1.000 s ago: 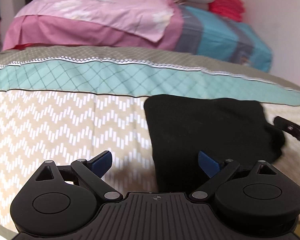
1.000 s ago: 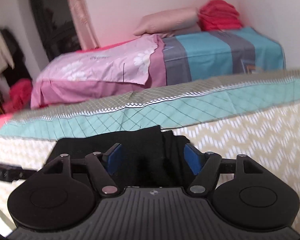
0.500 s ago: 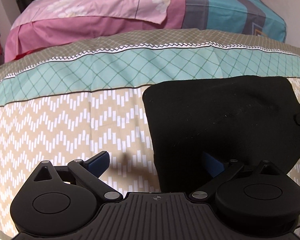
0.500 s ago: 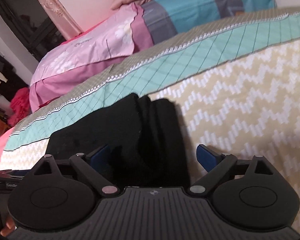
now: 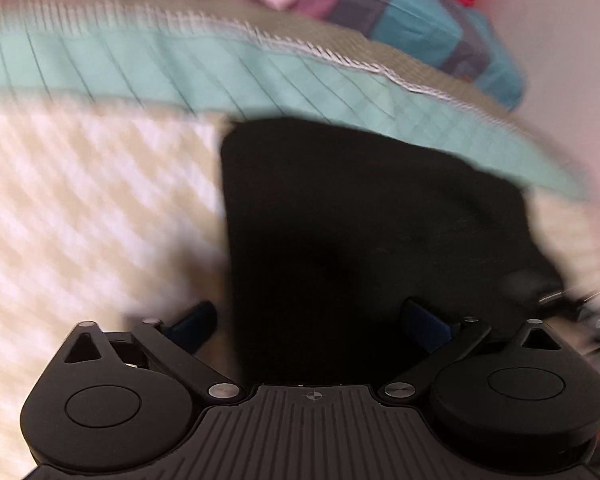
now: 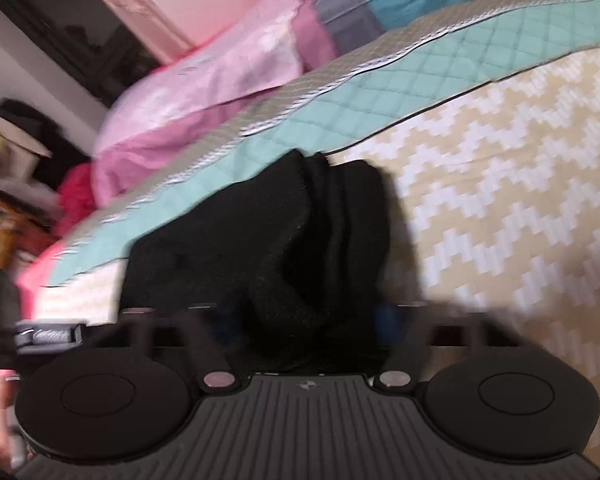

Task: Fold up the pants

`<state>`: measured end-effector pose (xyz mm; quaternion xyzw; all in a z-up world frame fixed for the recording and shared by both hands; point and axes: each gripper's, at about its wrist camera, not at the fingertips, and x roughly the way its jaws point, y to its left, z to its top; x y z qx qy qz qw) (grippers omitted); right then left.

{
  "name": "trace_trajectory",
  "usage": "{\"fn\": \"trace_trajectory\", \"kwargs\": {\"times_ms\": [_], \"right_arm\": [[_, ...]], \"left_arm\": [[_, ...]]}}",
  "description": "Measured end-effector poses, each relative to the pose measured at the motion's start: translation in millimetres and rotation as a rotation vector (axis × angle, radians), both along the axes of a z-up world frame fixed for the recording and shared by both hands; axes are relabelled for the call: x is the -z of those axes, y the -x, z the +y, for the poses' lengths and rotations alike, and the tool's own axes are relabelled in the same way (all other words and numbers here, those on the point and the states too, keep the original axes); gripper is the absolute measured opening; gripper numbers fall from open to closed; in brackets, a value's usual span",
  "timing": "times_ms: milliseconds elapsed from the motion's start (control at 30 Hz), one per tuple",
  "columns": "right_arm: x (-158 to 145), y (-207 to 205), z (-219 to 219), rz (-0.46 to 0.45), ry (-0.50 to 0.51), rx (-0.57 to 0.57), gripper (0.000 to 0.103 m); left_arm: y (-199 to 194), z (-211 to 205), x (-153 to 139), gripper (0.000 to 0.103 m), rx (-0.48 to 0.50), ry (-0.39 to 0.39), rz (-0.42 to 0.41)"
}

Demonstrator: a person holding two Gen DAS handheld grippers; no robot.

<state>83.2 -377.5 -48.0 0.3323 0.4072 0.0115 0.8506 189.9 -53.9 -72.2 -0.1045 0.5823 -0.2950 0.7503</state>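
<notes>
The black pants [image 5: 360,232] lie on the zigzag bedspread [image 5: 80,200] as a compact folded bundle, so most folding seems done. The left gripper [image 5: 312,320] stands with jaws wide apart over the near left edge. The right gripper [image 6: 300,316] has just been closing its jaws around the thick right edge; whether they clamp it I cannot tell.
</notes>
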Motion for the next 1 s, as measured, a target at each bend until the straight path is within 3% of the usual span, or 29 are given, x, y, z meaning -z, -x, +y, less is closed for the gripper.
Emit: {"fn": "trace_trajectory", "kwargs": {"times_ms": [33,100,233,433,500,567,633,667,700,800,867,1000], "right_arm": [[-2.6,2.0,-0.9,-0.006,-0.018,-0.003,0.051],[-16.5,8.9,3.5,-0.034,0.005,-0.023,0.049],[-49.2,38.9,1.2,-0.105,-0.043,-0.02,0.049],[-87.2,121.5,-5.8,-0.148,-0.128,0.02,0.05],[-81.8,149.7,-3.5,-0.114,-0.126,0.042,0.053],[-60.3,168.4,-1.7,-0.047,-0.105,0.08,0.062],[-29.7,177.8,-3.2,0.075,-0.042,0.129,0.063],[-14.8,184.6,-6.8,0.121,-0.059,0.16,0.067],[-12.3,195.5,-10.2,0.06,-0.102,0.178,0.067],[-22.2,213.4,-10.3,0.052,-0.03,0.206,0.076],[-27.4,221.8,-13.3,0.06,0.036,0.211,0.082],[-33.7,245.0,-17.9,0.073,0.014,0.313,0.083]], "left_arm": [[1.3,0.8,-2.5,0.103,-0.002,0.056,0.016],[10.5,-3.4,-20.4,0.103,-0.008,0.043,-0.04],[44.3,-10.5,-74.0,0.103,0.07,0.047,-0.169],[124.4,-11.3,-130.4,0.103,0.169,0.03,-0.277],[150.0,-10.0,-128.2,0.103,0.198,0.002,-0.273],[168.8,-13.9,-109.5,0.103,0.214,-0.063,-0.244],[181.8,-25.6,-76.1,0.103,0.239,-0.18,-0.221],[185.9,-31.5,-57.2,0.103,0.251,-0.254,-0.21],[189.4,-36.8,-40.2,0.103,0.26,-0.344,-0.199],[194.1,-20.6,-40.8,0.103,0.189,-0.291,-0.168],[196.9,-11.5,-47.7,0.103,0.167,-0.313,-0.173],[210.4,13.1,-69.8,0.103,0.126,-0.367,-0.239]]}}
